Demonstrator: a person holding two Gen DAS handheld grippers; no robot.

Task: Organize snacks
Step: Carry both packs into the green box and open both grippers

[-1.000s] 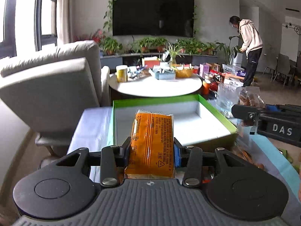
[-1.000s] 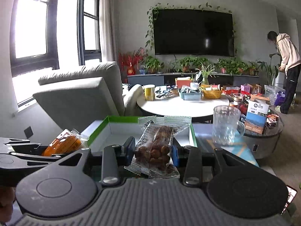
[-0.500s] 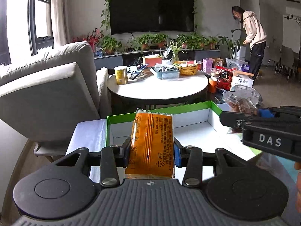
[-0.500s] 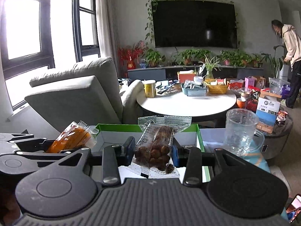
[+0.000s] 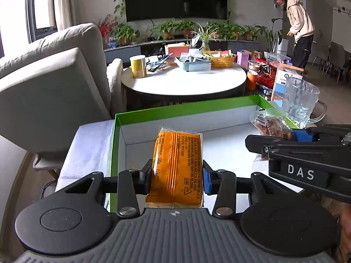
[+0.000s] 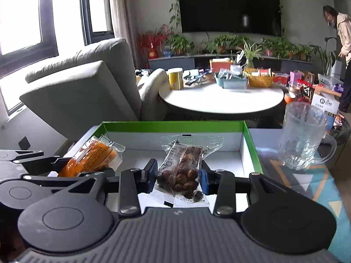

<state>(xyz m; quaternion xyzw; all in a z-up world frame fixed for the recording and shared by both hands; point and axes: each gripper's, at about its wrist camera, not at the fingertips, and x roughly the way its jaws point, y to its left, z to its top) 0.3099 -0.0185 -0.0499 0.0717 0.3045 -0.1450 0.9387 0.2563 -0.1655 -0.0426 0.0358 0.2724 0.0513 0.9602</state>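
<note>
Delivery step: left gripper (image 5: 176,175) grasping an orange packet (image 5: 177,166), right gripper (image 6: 176,179) grasping a nut bag (image 6: 182,171), above the green box (image 5: 186,110); next, lower and release inside.

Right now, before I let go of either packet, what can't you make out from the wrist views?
- Green box near floor: hidden by both gripper bodies, both views.
- Orange packet print: too small to read, left view.
- Clear nut packet lower end: behind the right gripper body.
- Left gripper: its clearance above the box floor is untellable.
</note>
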